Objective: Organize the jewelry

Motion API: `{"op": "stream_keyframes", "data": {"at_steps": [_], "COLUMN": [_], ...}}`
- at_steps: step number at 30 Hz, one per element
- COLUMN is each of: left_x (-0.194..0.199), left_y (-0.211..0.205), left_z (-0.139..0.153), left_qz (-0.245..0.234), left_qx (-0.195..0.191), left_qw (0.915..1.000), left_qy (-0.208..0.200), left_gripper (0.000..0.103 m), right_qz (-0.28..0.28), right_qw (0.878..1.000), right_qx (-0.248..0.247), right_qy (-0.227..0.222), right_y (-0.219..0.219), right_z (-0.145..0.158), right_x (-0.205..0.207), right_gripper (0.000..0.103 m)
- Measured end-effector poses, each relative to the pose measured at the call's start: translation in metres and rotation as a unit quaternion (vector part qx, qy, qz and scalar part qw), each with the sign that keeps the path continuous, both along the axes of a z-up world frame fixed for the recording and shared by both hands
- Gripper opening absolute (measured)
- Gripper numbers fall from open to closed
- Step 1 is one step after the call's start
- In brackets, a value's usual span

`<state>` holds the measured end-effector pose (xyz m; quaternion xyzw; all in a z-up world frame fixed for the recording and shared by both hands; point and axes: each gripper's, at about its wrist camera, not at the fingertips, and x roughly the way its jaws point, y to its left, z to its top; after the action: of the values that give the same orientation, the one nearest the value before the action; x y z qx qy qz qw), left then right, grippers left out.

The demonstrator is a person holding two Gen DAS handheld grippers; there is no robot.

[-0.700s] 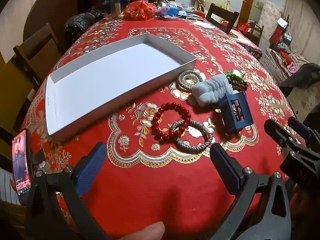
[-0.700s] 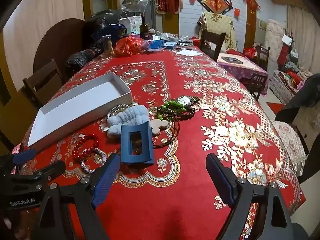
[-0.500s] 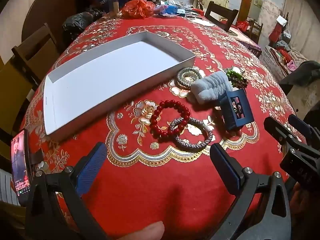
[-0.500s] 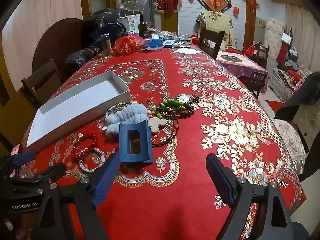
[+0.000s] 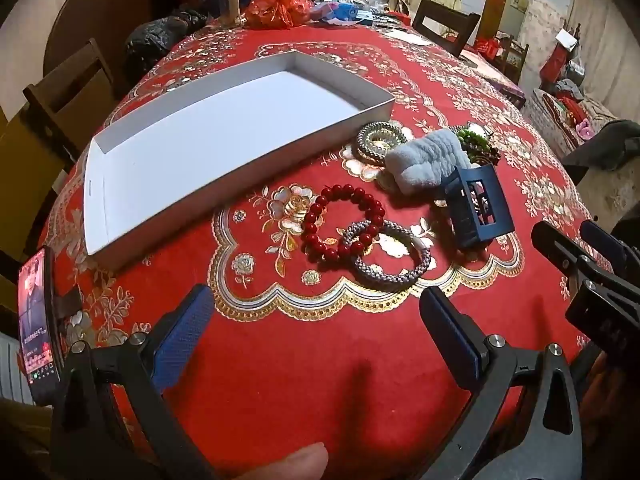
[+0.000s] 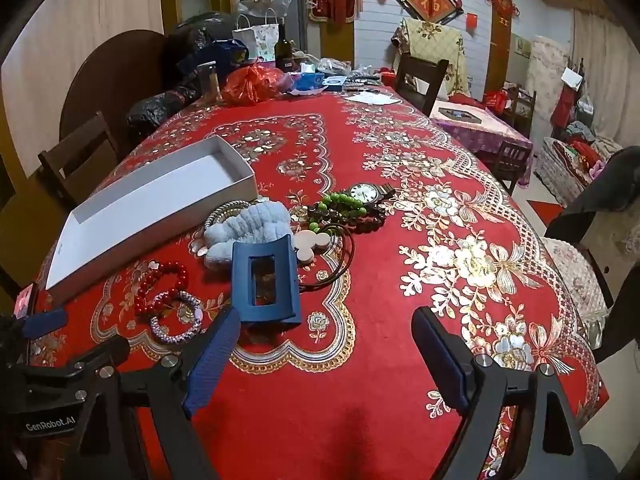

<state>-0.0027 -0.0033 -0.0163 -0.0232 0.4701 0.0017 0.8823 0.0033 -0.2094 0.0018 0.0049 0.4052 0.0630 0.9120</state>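
**Observer:** Both grippers first. Your left gripper (image 5: 316,332) hangs low over the near edge of the table (image 5: 320,380), fingers spread wide, nothing between them. Your right gripper (image 6: 324,344) is likewise spread and empty, just beside it. Neither touches anything.

**Recorder:** Biggest item on the cloth?

**Observer:** White tray (image 5: 120,216), shallow, nothing in it, lying slantwise at your left. Probably the destination: its long wall faces the jewelry, so each piece needs only a short carry.

**Recorder:** And the pieces?

**Observer:** All outside the tray. Pale blue scrunchie (image 5: 428,160) near the tray's far corner, with a blue hair claw (image 6: 264,276) leaning at its near side. A grey braided bracelet (image 5: 388,256) overlaps the red bead bracelet (image 5: 344,220); the two are touching, directly ahead of your left gripper. Farther right: a green bead strand (image 6: 340,204), a wristwatch (image 6: 364,192), a dark cord (image 6: 340,256).

**Recorder:** Judgement?

**Observer:** Nothing is sorted yet. You look lined up on the overlapping bracelets; lifting one may drag the other along.
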Motion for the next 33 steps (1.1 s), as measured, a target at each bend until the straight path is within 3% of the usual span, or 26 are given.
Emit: {"op": "stream_keyframes", "data": {"at_steps": [33], "left_x": [-0.006], "left_y": [-0.011], "left_z": [-0.006], "left_qz": [-0.012], "left_qx": [0.009], "left_qw": [0.9999], "left_qy": [0.003], "left_gripper": [0.102], "right_qz": [-0.006], "right_qw": [1.000], "right_qx": [0.003], "right_qy": [0.000], "right_y": [-0.003], "right_z": [-0.003], "right_x": [0.001], "right_gripper": [0.086]}}
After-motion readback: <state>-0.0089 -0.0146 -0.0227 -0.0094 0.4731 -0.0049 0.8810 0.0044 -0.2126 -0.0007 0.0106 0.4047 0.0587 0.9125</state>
